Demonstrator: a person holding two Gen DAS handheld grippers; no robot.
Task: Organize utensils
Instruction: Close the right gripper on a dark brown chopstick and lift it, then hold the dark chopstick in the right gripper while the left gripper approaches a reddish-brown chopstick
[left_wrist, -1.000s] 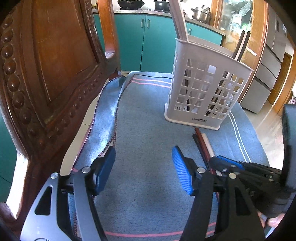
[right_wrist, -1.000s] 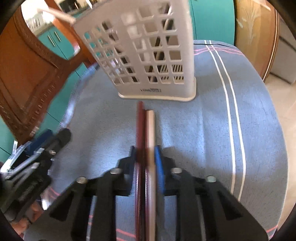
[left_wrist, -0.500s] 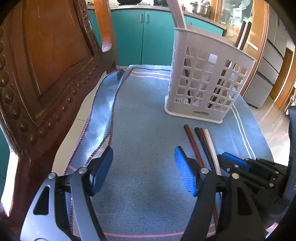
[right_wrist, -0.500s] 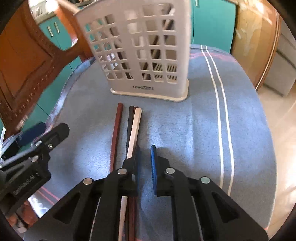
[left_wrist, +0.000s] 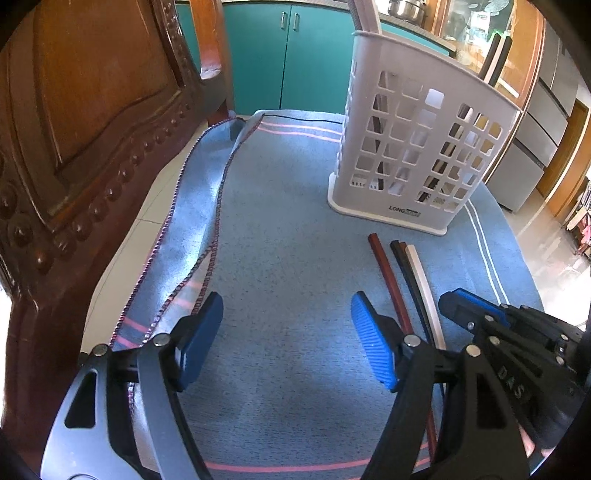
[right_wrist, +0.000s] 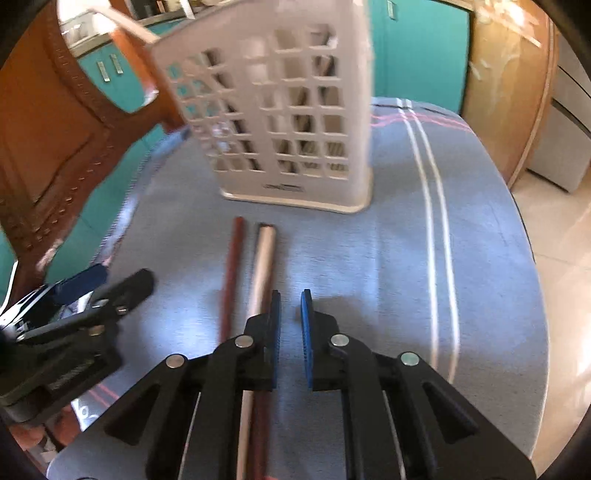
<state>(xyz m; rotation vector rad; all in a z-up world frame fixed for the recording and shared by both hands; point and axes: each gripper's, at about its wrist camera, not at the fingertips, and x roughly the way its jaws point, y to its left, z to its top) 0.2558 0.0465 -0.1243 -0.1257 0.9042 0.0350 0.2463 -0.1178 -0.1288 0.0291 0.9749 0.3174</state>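
Left tool (left_wrist: 286, 338) had just been opening, wide and empty; right tool (right_wrist: 290, 321) stood nearly closed, empty, beside chopsticks (right_wrist: 258, 266) before the basket (right_wrist: 295, 110).

A blue cloth (left_wrist: 295, 229) with pink and white stripes covered the table; a carved wooden chair (left_wrist: 74, 129) stood at left, teal cabinets (left_wrist: 295, 62) lay far behind, a steel fridge (left_wrist: 539, 147) at right
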